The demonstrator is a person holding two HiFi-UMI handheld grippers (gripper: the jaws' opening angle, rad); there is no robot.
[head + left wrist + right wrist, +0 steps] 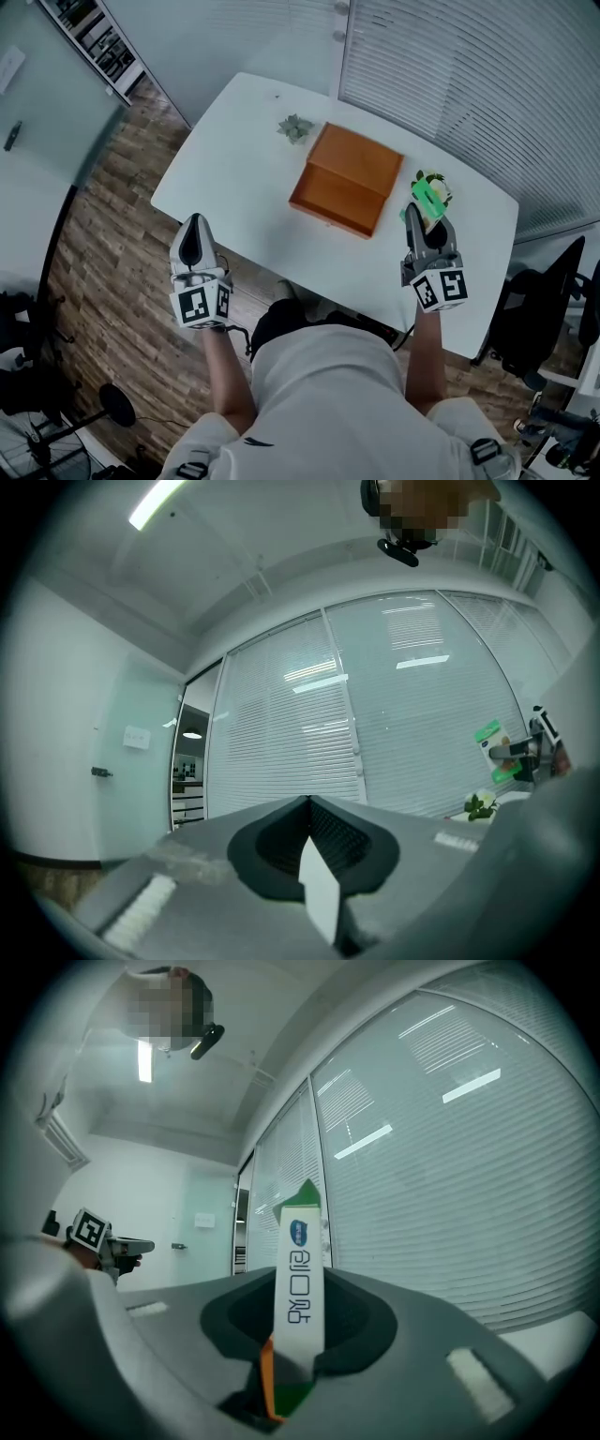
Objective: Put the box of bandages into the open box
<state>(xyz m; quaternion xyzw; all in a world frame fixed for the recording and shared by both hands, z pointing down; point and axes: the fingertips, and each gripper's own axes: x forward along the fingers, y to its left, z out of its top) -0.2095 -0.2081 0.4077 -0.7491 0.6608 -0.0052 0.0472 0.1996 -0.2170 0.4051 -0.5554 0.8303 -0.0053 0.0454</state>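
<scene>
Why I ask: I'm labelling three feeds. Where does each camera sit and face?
Head view: on the person's head, looking steeply down at the white table and orange open box; torso, forearms, left gripper, right gripper show.
Left gripper view: rides the left gripper, tilted up toward the blinds; own shut, empty jaws show.
Right gripper view: rides the right gripper, tilted up toward ceiling and blinds; own jaws clamp the box of bandages.
Shared: all three show the box of bandages; each gripper view catches the other gripper.

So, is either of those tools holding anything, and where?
The right gripper grips the bandage box by its lower end; the left gripper holds nothing.
</scene>
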